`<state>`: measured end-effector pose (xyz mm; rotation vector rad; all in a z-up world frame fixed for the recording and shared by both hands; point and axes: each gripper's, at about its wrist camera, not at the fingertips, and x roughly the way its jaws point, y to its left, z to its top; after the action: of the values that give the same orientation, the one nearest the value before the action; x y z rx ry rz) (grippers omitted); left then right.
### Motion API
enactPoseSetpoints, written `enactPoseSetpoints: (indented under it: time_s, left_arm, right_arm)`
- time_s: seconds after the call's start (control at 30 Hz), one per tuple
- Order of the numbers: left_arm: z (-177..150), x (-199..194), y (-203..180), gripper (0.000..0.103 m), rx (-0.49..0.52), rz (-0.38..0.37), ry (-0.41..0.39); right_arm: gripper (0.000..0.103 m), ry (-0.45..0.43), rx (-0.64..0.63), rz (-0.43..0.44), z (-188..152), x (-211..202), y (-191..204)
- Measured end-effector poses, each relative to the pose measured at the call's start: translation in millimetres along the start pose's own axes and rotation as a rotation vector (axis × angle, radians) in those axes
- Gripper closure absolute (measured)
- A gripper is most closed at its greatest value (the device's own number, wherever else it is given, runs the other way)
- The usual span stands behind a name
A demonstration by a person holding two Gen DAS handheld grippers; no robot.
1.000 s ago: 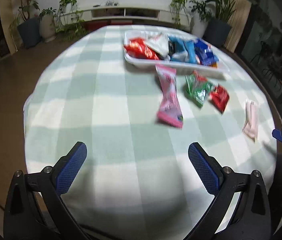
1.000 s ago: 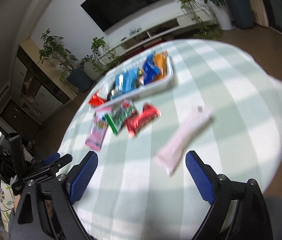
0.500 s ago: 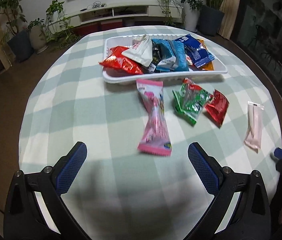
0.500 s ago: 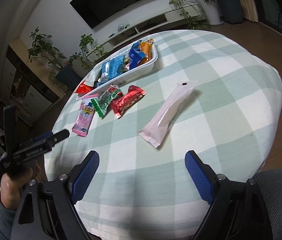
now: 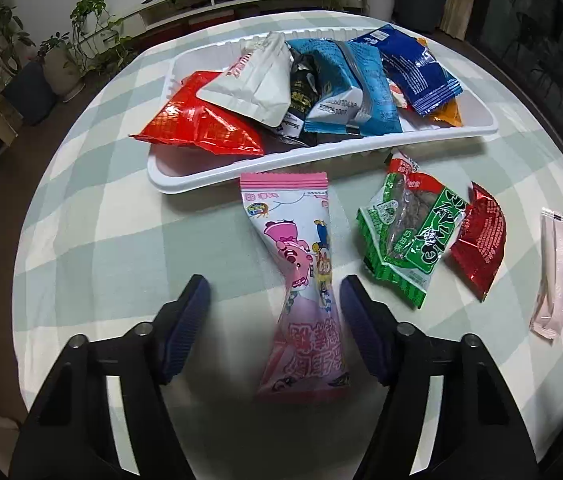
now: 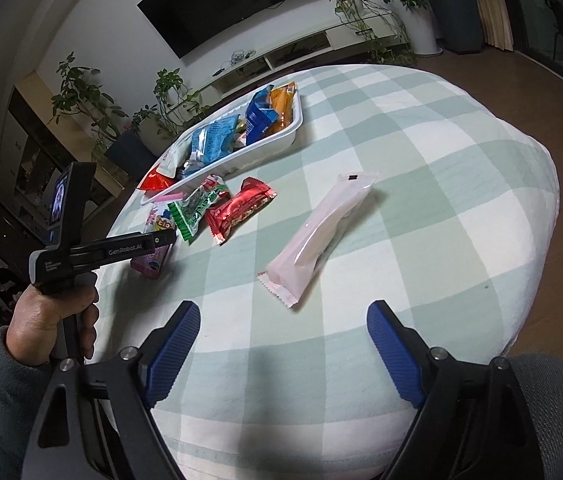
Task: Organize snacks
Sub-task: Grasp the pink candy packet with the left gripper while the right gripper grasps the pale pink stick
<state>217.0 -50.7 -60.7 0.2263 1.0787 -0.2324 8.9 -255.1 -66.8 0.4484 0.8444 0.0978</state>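
Left gripper (image 5: pixel 273 300): jaws have just been closing and stand at a middling gap astride the pink cartoon packet (image 5: pixel 301 280); the right pad lies at the packet's edge, the left pad is clear of it, so no grip shows yet.
Pink cartoon packet: flat on the surface (image 5: pixel 93 240), lengthwise toward the tray, its far end just short of the tray's near rim.
Right gripper (image 6: pixel 283 326): jaws wide, nothing between them, hovering over the near part of the surface.
Pale pink stick packet (image 6: pixel 319 236): lying alone beyond the right gripper, well apart from the other snacks.
Green packet (image 5: pixel 411 228): right of the pink cartoon packet, its right edge touching the red foil packet (image 5: pixel 481 240).
White tray (image 5: pixel 185 178): at the far side, holding red, white, black, blue and orange packets, piled overlapping.
Hand (image 6: pixel 51 320): grips the left gripper's handle, grey sleeve at the wrist.
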Motion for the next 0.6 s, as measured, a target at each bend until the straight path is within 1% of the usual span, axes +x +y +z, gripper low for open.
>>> enactPoseSetpoints:
  time_s: [0.13,0.17,0.23,0.3,0.37,0.47,0.6]
  left_arm:
    - [7.2,6.0,-2.6,0.045,0.011,0.001,-0.001]
    - [8.5,6.9,-3.7,0.048,0.015,-0.001,-0.002]
    - [8.6,6.7,-6.3,0.054,0.025,-0.011,-0.005]
    - [7.5,5.1,-9.7,0.066,0.034,-0.03,-0.008]
    - [7.5,5.4,-12.5,0.072,0.044,-0.039,-0.01]
    - [7.8,6.4,-14.6,0.078,0.057,-0.047,-0.013]
    - [1.1,1.5,-16.6,0.08,0.069,-0.062,-0.017]
  right_arm:
    - [0.015,0.006,-0.002,-0.001,0.1,2.2,1.0]
    - [0.015,0.007,-0.002,-0.004,0.1,2.8,1.3]
    - [0.015,0.008,-0.002,-0.007,-0.1,2.9,1.6]
    - [0.015,0.008,0.0,-0.012,-0.5,2.4,2.1]
    - [0.015,0.007,0.0,-0.016,-0.2,1.8,2.2]
    - [0.015,0.008,-0.002,-0.021,-0.5,1.5,3.1]
    - [0.015,0.01,-0.006,-0.026,-0.5,1.2,4.2]
